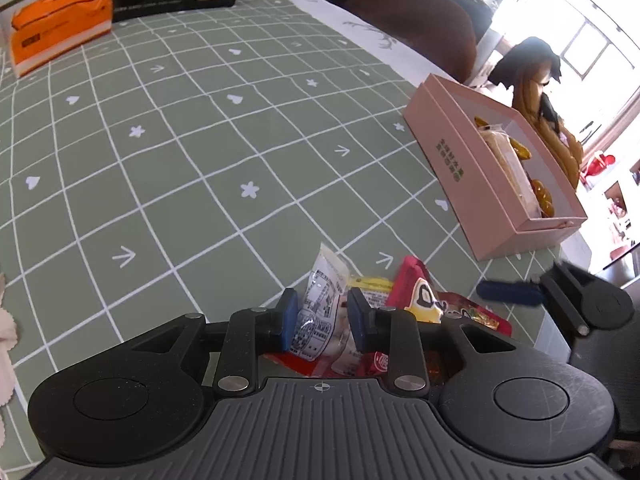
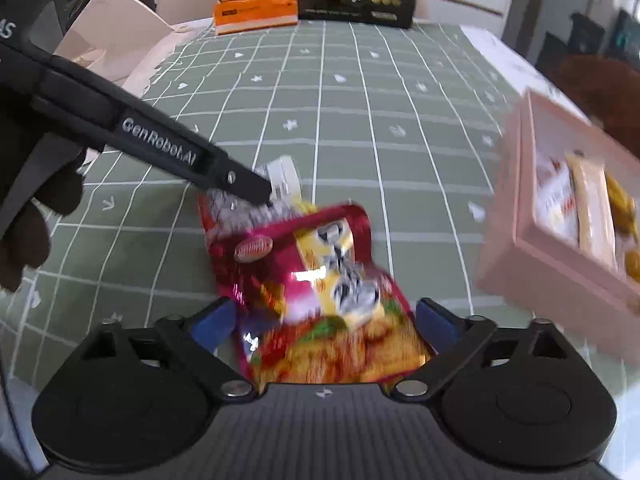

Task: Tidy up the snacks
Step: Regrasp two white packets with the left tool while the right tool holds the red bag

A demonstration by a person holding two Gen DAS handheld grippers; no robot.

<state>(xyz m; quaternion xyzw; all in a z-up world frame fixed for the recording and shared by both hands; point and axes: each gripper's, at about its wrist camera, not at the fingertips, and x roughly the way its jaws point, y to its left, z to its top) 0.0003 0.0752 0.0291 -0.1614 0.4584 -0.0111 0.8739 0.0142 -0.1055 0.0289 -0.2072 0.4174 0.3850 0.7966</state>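
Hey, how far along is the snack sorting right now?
Partly done: the pink box already holds several snacks. In hand: the left gripper pinches a clear white packet. Left: the red snack bag between the right gripper's open jaws.

— What sort of place is this?
— A home dining area: a table under a green grid-patterned tablecloth [image 1: 200,152], a brown chair [image 1: 420,20] at upper right.
— Anything else?
— An orange tissue pack [image 1: 60,24] upper left, sunlit windows [image 1: 592,44] far right.
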